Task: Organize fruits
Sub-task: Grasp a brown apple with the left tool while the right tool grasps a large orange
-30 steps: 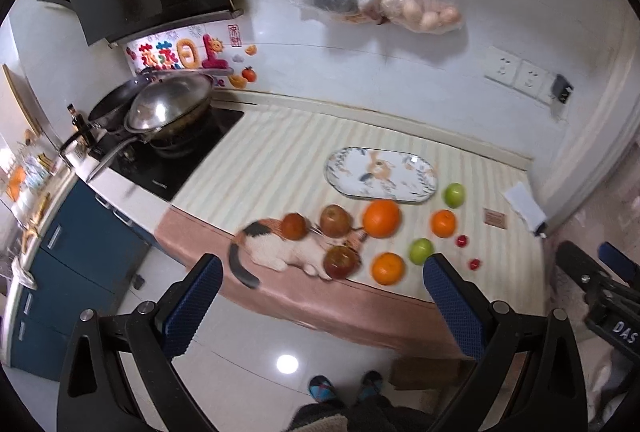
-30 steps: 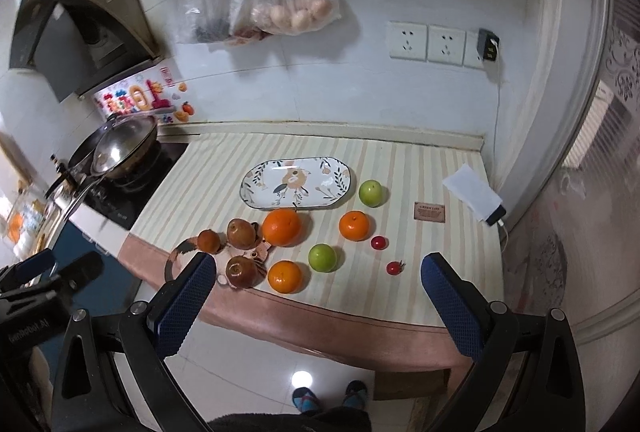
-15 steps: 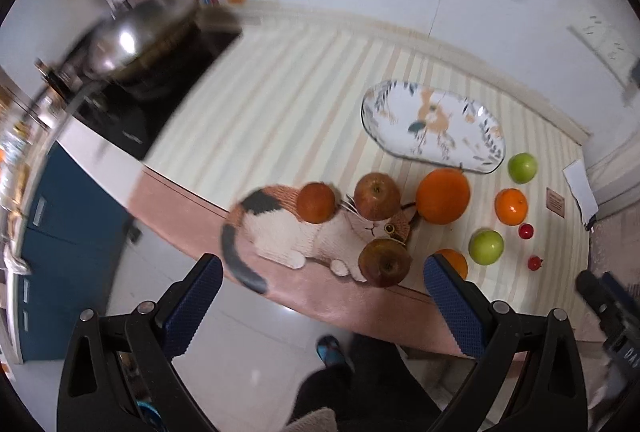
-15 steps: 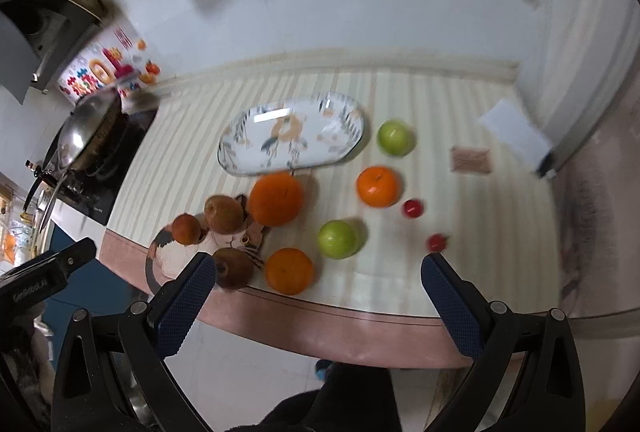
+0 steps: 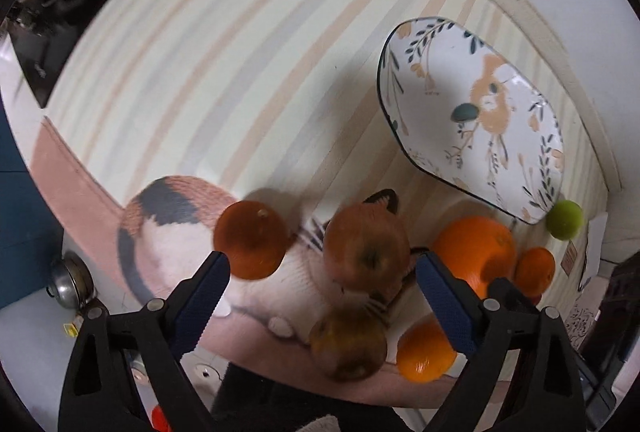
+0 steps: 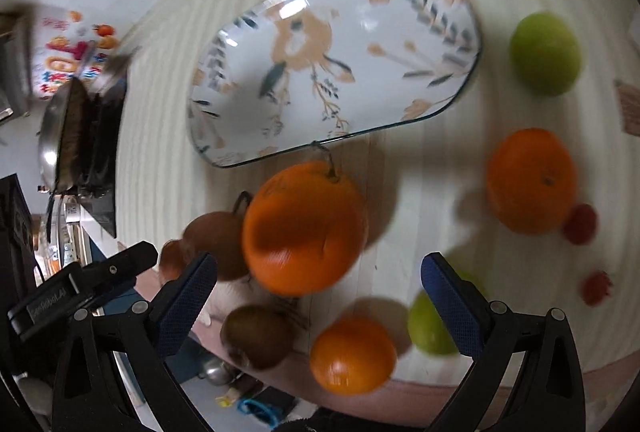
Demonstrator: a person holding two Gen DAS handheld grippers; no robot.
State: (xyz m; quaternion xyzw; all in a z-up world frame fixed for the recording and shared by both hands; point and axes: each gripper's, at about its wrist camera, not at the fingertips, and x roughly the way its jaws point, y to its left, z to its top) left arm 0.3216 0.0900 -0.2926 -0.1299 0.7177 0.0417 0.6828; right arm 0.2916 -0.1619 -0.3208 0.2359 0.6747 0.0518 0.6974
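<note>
Both grippers are spread wide with nothing between the fingers. The left gripper (image 5: 322,290) hangs over the cat-shaped mat (image 5: 176,232), with a reddish apple (image 5: 366,248) sitting right in the gap ahead of its fingers, a darker apple (image 5: 348,344) closer in, and a brownish-orange fruit (image 5: 252,238) just off the left finger. The right gripper (image 6: 320,292) has the big orange (image 6: 304,228) straight ahead between its fingers, and the floral plate (image 6: 460,87), nothing on it, sits beyond that.

What worries me: the fruit is packed tight and it's all round. Close on the big orange and a finger could easily nudge the brown fruit (image 6: 216,240) touching it on the left. The small orange (image 6: 352,354) and dark apple (image 6: 258,336) sit very near the worktop's front edge, so any bump could send them rolling to the floor. Both views are motion-blurred too, so aim looks iffy.

Writing: there's a label on the left gripper's body (image 6: 46,302) as seen from the right wrist, but it's too blurred to read properly. The colourful wall sticker (image 6: 68,51) is smeared as well.
</note>
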